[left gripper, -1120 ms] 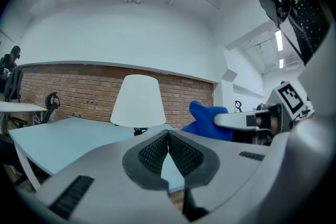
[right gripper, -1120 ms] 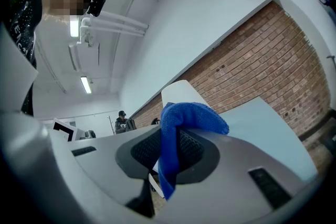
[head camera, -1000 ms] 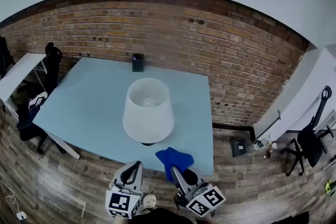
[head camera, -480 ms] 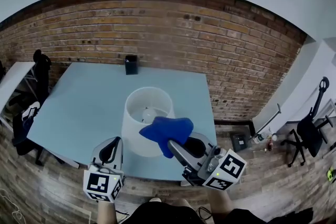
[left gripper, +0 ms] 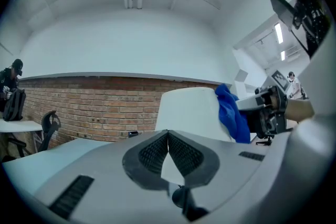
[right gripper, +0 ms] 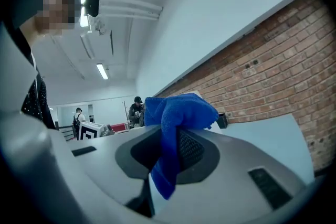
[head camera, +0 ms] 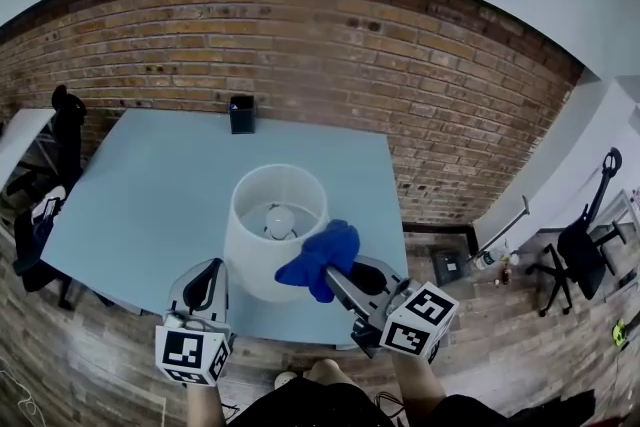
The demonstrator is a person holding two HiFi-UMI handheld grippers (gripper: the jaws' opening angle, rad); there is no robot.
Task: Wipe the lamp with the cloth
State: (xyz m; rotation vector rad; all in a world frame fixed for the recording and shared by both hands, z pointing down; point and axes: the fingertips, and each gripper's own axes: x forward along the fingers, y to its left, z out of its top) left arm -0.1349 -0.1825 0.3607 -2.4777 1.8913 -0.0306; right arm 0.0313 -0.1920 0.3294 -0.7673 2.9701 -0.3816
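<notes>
Pale blue table (head camera: 150, 185) against a brick wall (head camera: 300, 45), wood floor (head camera: 60, 345). White lamp (head camera: 250, 250) stands near the table's front edge, bulb visible inside the shade. Small black pot (head camera: 240, 113) at the far edge, well apart. Office chairs (head camera: 585, 250) off to the sides. Right gripper (head camera: 333, 277) is clamped on the blue cloth (head camera: 320, 255), which is pressed against the shade's right side. Left gripper (head camera: 205, 283) has its jaws together with nothing between them, just beside the lamp.
</notes>
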